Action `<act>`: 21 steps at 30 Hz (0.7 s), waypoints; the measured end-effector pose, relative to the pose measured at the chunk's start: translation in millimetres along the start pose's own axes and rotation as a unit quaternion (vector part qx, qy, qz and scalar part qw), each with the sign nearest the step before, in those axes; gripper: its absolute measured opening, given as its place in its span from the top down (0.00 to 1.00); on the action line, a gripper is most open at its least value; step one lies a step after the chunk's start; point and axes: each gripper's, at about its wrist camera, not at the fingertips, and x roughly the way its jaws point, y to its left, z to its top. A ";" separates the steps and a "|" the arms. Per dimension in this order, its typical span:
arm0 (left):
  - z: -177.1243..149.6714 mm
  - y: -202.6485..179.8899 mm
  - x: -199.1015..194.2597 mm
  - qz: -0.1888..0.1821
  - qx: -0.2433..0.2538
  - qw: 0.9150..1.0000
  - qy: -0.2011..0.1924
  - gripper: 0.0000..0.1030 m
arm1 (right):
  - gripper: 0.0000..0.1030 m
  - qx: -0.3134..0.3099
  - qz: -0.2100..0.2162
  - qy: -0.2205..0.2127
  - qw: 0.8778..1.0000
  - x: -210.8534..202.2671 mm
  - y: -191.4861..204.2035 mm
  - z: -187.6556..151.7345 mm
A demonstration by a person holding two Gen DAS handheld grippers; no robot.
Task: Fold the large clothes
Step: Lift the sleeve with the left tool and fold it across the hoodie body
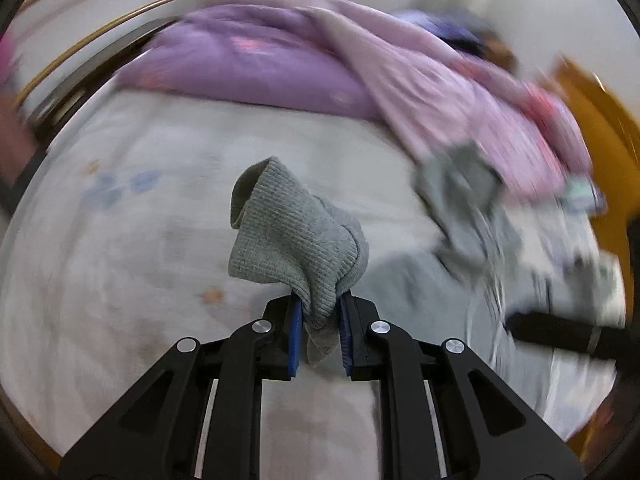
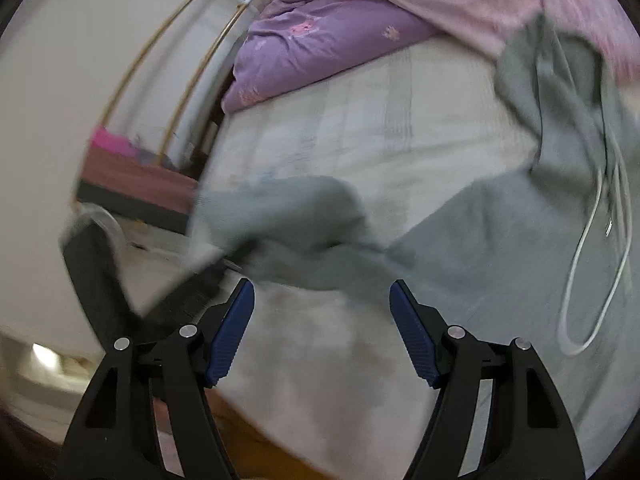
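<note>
Bed (image 2: 400,120), blurred, under grey hoodie (image 2: 500,240)

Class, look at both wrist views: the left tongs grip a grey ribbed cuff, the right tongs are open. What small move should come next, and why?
Probably carry the grey ribbed knit cuff, pinched in the left tongs, across onto the grey hoodie body lying on the pale bed sheet. The right tongs are open and hold nothing, so the sleeve fold rests with the left.
</note>
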 end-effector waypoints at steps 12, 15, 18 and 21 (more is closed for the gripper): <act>-58.8 -125.0 -4.2 -0.077 0.125 0.988 0.038 0.85 | 0.34 0.066 0.026 0.042 0.997 -58.0 -46.0 0.1; -60.1 -140.5 -11.4 -0.117 0.116 0.985 0.039 0.85 | 0.36 0.084 0.043 0.051 0.994 -65.2 -58.6 -9.0; -62.0 -156.5 -15.8 -0.119 0.127 0.984 0.036 0.85 | 0.51 0.095 0.050 0.048 0.993 -70.5 -68.6 -13.2; -66.1 -167.5 -19.4 -0.118 0.128 0.984 0.037 0.84 | 0.74 0.104 0.044 0.032 0.993 -78.2 -84.3 -14.1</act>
